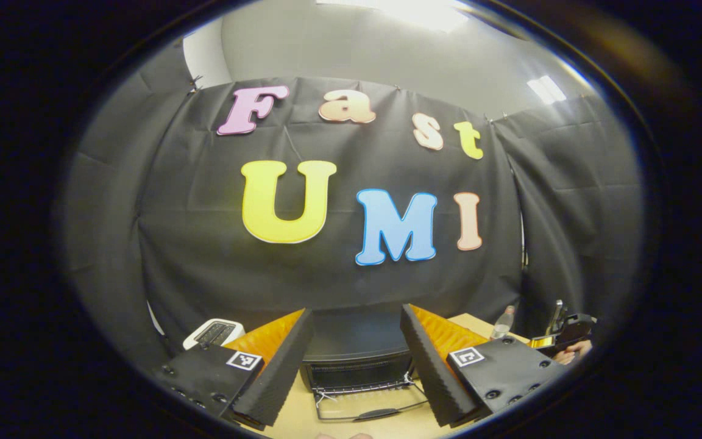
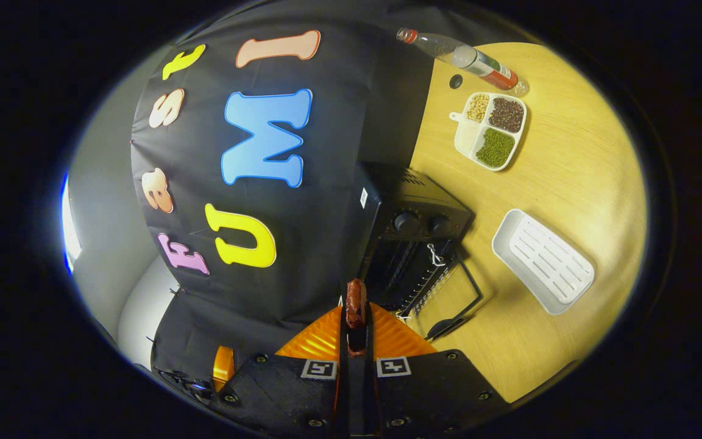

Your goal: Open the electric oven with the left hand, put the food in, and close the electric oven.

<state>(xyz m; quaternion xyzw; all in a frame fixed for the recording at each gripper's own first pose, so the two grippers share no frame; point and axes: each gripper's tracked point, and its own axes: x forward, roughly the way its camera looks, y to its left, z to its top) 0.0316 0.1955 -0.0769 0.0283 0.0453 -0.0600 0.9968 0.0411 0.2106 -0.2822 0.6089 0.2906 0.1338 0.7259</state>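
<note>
The black electric oven (image 1: 357, 366) sits on the wooden table with its glass door (image 1: 369, 405) folded down flat toward me. My left gripper (image 1: 356, 311) hangs open above and in front of it, nothing between its fingers. In the right gripper view the oven (image 2: 415, 213) appears turned sideways, its door (image 2: 451, 299) lying open and a wire rack inside. My right gripper (image 2: 356, 332) is shut on a reddish-brown sausage-like piece of food (image 2: 356, 302), held in the air near the oven's open front. The right gripper (image 1: 564, 332) and a hand show far right in the left gripper view.
A white ridged tray (image 2: 543, 262) lies on the table (image 2: 570, 183) beside the oven. Farther off are a divided dish of beans (image 2: 491, 131) and a lying bottle (image 2: 460, 58). A white toaster (image 1: 214, 332) stands left of the oven.
</note>
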